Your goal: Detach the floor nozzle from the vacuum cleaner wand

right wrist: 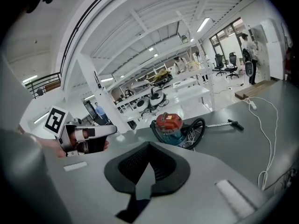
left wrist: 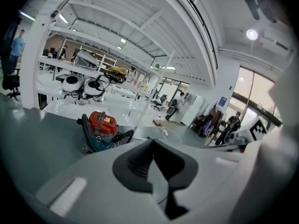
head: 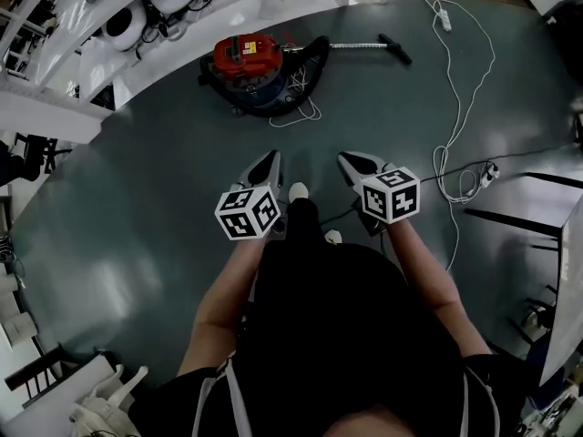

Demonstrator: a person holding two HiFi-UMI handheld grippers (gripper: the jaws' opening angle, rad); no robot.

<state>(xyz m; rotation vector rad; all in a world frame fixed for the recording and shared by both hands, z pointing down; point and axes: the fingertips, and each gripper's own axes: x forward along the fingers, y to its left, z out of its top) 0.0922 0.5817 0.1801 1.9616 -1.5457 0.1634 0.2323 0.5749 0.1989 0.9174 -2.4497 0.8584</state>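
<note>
- The left tongs and the right tongs are both fully closed and have nothing between the jaws. They are held side by side above the grey floor, in front of the person.
- Between the tongs and the vacuum cleaner the floor is bare and gives free room.
- The wand lies flat on the floor to the right of the vacuum cleaner. The floor nozzle is at its far right end, joined to it.
- At the right side a white cable runs in loops over the floor, and a black frame stands near it.
- Behind the vacuum cleaner the grey floor ends at a white floor.
- The room is a big hall with white desks.
</note>
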